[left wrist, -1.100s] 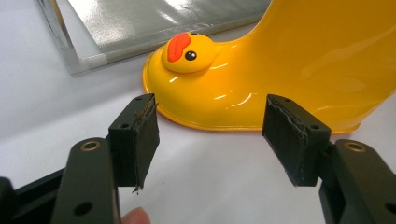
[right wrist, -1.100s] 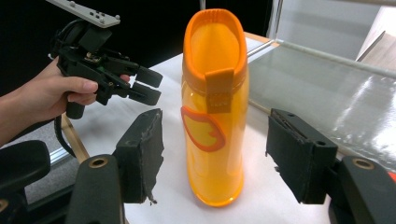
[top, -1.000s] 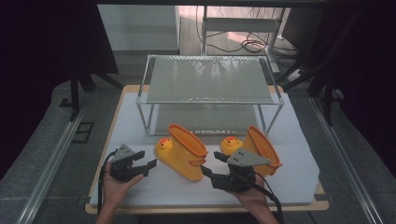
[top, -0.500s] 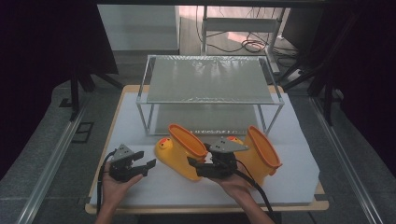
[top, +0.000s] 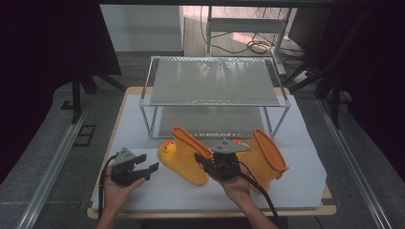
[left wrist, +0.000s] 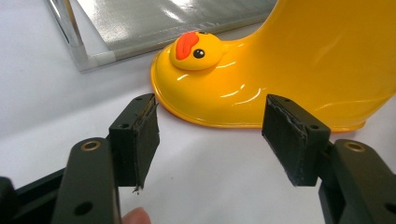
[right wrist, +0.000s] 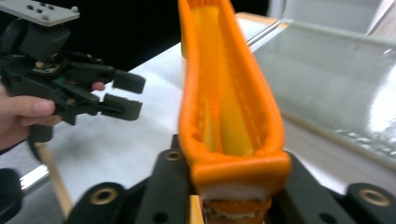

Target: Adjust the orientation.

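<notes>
Two yellow rubber boots with orange rims and duck faces stand on the white mat. The left boot (top: 184, 160) has its duck-face toe (left wrist: 194, 51) pointing left. My right gripper (top: 206, 163) is shut on the back of this boot's orange rim (right wrist: 224, 84), which is pinched narrow between the jaws. The right boot (top: 267, 155) stands just behind my right hand. My left gripper (top: 148, 163) is open, a little left of the left boot's toe, holding nothing. In the left gripper view the toe sits just beyond the open left gripper (left wrist: 210, 135).
A metal-framed rack (top: 215, 81) with a shiny top shelf stands behind the boots, its front legs close to them. The white mat (top: 305, 143) covers a wooden table. Dark curtains and cables lie beyond.
My right gripper has moved left, from beside the right boot to the left boot's rim, and closed on it. The left gripper has stayed put.
</notes>
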The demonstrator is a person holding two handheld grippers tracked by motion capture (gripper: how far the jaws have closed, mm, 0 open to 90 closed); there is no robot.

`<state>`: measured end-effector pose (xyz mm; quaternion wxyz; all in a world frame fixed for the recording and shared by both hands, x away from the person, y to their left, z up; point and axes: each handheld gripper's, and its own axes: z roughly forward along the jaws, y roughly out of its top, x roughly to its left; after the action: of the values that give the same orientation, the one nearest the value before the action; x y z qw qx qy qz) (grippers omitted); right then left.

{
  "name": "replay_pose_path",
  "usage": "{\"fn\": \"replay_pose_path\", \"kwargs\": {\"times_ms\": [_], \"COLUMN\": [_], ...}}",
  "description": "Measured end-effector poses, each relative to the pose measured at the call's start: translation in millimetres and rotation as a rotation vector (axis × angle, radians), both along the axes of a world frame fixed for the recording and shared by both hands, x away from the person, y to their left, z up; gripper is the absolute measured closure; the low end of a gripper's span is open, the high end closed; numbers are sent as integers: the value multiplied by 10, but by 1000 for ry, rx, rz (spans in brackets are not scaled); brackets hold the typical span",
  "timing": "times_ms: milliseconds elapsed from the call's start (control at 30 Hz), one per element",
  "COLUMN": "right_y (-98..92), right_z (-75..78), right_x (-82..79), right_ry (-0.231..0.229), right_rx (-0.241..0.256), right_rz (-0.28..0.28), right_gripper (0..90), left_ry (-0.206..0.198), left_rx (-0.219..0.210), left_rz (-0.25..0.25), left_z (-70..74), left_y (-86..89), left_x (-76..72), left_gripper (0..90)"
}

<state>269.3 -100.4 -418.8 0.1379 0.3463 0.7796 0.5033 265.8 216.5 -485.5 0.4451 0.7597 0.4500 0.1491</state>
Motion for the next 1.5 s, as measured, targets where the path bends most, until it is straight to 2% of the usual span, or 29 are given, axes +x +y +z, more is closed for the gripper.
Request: {"fn": "replay_pose_path", "kwargs": {"times_ms": [233,333,400,533,733,867,1000,1333,1500], "right_y": [-27,-108,-180,-333,-578,-716,-823,-983,-1000], "right_z": [81,148,182,202,194,172,81,-29,-3], "right_x": [-137,-250,-348,-480,-582,-649,-705,-786,-827], "right_ry": [-100,-161,-210,-264,-276,-267,-255,-236,-249], "right_rx": [11,-13,-47,-91,-110,-101,-95,-121,-109], "right_rz": [-50,-84,-113,-165,-224,-249,-267,-292,-292], "right_gripper": [840,843,844,845,843,841,824,631,434], "left_ry": [0,-1,0,-1,4,6,6,10,13], "left_rx": [-3,-4,-3,0,6,8,10,16,20], "left_rz": [1,0,-3,-9,-19,-23,-26,-39,-44], "left_z": [-4,-1,-1,0,-17,-20,-21,-32,-38], "left_y": [13,9,-3,-27,-65,-79,-86,-110,-128], "left_x": [2,3,6,12,25,28,26,27,28], "left_gripper": [361,361,362,361,361,361,361,360,359]}}
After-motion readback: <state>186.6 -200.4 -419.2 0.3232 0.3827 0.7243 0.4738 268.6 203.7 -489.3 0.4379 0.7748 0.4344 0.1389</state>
